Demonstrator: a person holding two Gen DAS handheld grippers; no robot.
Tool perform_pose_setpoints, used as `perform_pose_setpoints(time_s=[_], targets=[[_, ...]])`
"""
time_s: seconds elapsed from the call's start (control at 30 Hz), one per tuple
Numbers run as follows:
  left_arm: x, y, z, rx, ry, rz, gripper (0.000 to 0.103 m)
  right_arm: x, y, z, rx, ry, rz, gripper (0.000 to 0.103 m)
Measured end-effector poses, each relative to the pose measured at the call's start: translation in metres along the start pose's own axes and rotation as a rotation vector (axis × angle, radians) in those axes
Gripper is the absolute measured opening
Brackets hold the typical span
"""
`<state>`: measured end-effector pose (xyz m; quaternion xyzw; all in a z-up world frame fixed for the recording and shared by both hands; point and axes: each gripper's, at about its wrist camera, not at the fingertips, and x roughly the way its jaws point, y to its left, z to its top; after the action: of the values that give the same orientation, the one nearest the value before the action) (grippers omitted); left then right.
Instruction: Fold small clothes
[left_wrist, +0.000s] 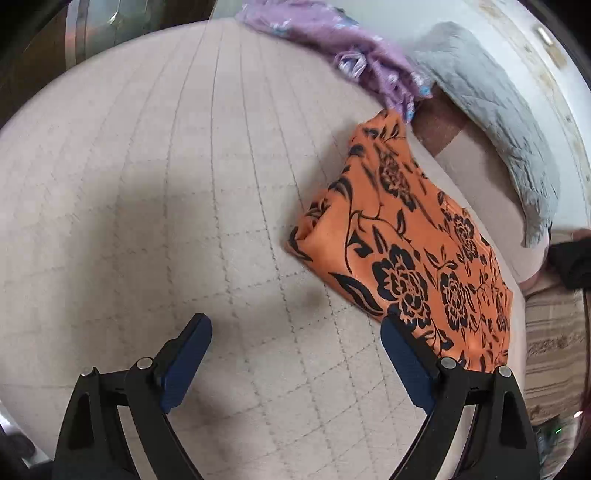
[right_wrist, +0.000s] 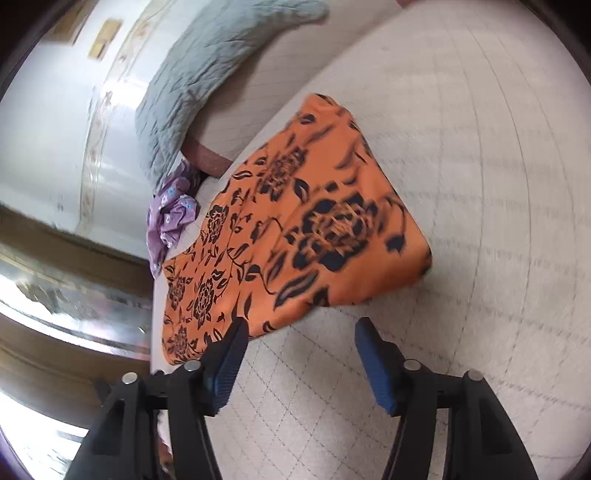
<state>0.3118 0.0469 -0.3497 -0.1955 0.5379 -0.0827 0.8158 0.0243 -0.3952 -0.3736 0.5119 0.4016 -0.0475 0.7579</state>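
Orange floral garment (left_wrist: 410, 254): folded, lying flat on the quilted bed (left_wrist: 166, 184), at its edge. My left hand-held gripper (left_wrist: 295, 345) hangs over bare quilt just beside the garment, jaws apart, nothing between them. My right hand-held gripper (right_wrist: 301, 349) hovers at the garment's near hem, jaws apart, empty. Purple flowered cloth (left_wrist: 332, 40): crumpled, touching the garment's far corner. Grey quilted pillow (left_wrist: 491, 110): beyond the garment, against the wall.

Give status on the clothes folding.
Done: orange flowered cloth lies folded on the quilted bed. In hand: nothing; left tongs and right tongs are open and empty. Left: purple cloth sits crumpled by the grey pillow.
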Motion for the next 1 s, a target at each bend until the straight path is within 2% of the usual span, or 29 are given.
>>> perform_pose_setpoints(time_s=[0.07,0.17,0.37,0.4,0.43,0.47,0.5,0.6,0.63,0.7,0.77,0.8,0.83,0.9,1.0], targets=[[0.000,-0.005,0.002,0.010,-0.047,0.005,0.094,0.007,-0.010,0.001,0.053,0.006,0.029,0.065],[0.009,-0.008,0.008,-0.047,-0.058,-0.031,0.097,0.017,-0.022,0.003,0.113,0.019,0.067,0.066],[0.024,-0.020,0.024,-0.074,-0.155,-0.060,0.096,0.028,-0.028,0.016,0.140,-0.019,0.118,0.067],[0.026,-0.022,0.027,-0.067,-0.163,-0.066,0.094,0.030,-0.029,0.020,0.145,-0.022,0.124,0.067],[0.027,-0.023,0.028,-0.063,-0.176,-0.077,0.088,0.033,-0.030,0.023,0.150,-0.027,0.129,0.067],[0.030,-0.025,0.030,-0.064,-0.175,-0.099,0.067,0.035,-0.029,0.025,0.151,-0.033,0.132,0.067],[0.033,-0.026,0.031,-0.063,-0.165,-0.090,0.061,0.038,-0.028,0.027,0.150,-0.039,0.135,0.067],[0.037,-0.035,0.030,-0.014,-0.188,-0.039,0.051,0.045,-0.025,0.035,0.151,-0.065,0.137,0.067],[0.037,-0.036,0.029,-0.007,-0.189,-0.040,0.048,0.048,-0.023,0.038,0.145,-0.074,0.133,0.067],[0.039,-0.037,0.030,-0.005,-0.187,-0.053,0.036,0.054,-0.017,0.043,0.121,-0.094,0.117,0.066],[0.036,-0.033,0.030,-0.006,-0.185,-0.063,0.031,0.056,-0.013,0.046,0.088,-0.101,0.085,0.059],[0.036,-0.032,0.031,-0.010,-0.184,-0.069,0.029,0.059,-0.011,0.047,0.058,-0.101,0.042,0.038],[0.035,-0.031,0.031,-0.013,-0.183,-0.076,0.028,0.061,-0.013,0.048,0.048,-0.094,0.033,0.029],[0.029,-0.032,0.031,-0.005,-0.189,-0.084,0.025,0.058,-0.015,0.046,0.053,-0.112,0.046,0.025],[0.015,-0.033,0.028,-0.003,-0.203,-0.115,0.024,0.045,-0.005,0.042,-0.013,-0.150,0.014,0.021]])
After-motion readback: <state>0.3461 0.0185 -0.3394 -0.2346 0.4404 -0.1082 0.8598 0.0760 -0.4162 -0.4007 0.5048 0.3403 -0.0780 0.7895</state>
